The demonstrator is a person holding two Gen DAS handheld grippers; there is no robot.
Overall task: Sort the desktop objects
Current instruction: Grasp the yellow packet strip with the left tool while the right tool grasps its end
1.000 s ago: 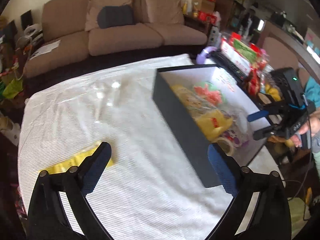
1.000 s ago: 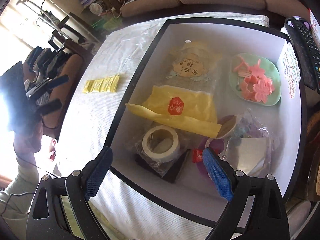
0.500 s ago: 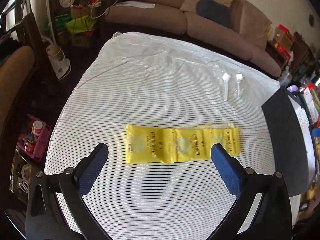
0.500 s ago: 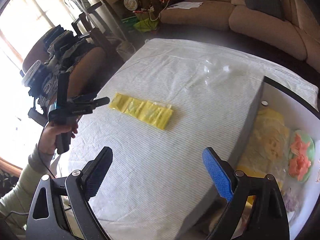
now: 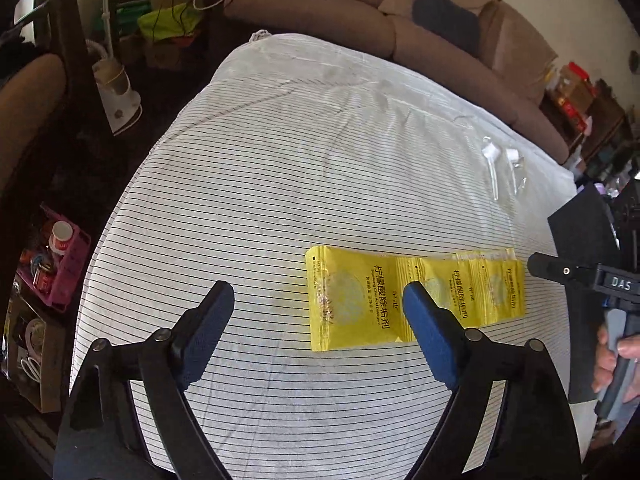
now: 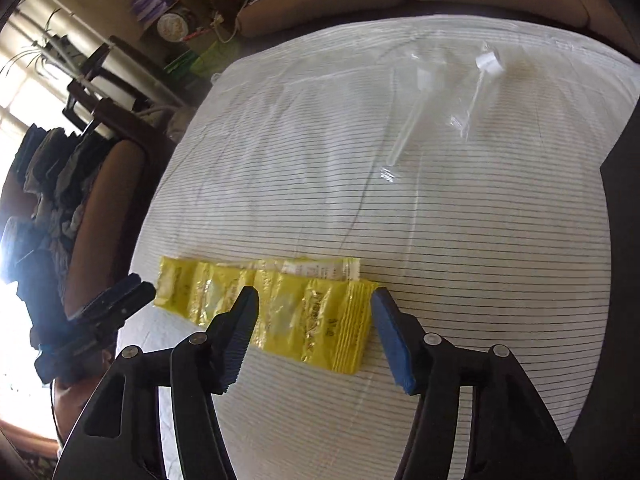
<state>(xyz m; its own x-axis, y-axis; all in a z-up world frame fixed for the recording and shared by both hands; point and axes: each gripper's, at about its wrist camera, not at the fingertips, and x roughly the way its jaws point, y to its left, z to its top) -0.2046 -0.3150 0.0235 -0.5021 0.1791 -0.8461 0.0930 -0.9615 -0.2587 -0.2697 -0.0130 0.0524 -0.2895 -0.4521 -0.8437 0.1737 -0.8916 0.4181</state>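
Note:
A strip of joined yellow sachets lies flat on the striped white tablecloth; it also shows in the right wrist view. My left gripper is open and empty, low over the cloth, with its right finger over the strip's middle. My right gripper is open and empty, its jaws straddling the strip's right end just above it. It shows at the right edge of the left wrist view. Two clear plastic droppers in a clear bag lie farther back on the cloth.
The black-walled sorting box stands at the table's right side, its corner also in the right wrist view. A brown sofa lies beyond the table. Chairs and floor clutter flank the left edge.
Both grippers have swung from the box to the yellow sachet strip and come down close to it. The right gripper now straddles the strip's right end; its jaws have narrowed somewhat.

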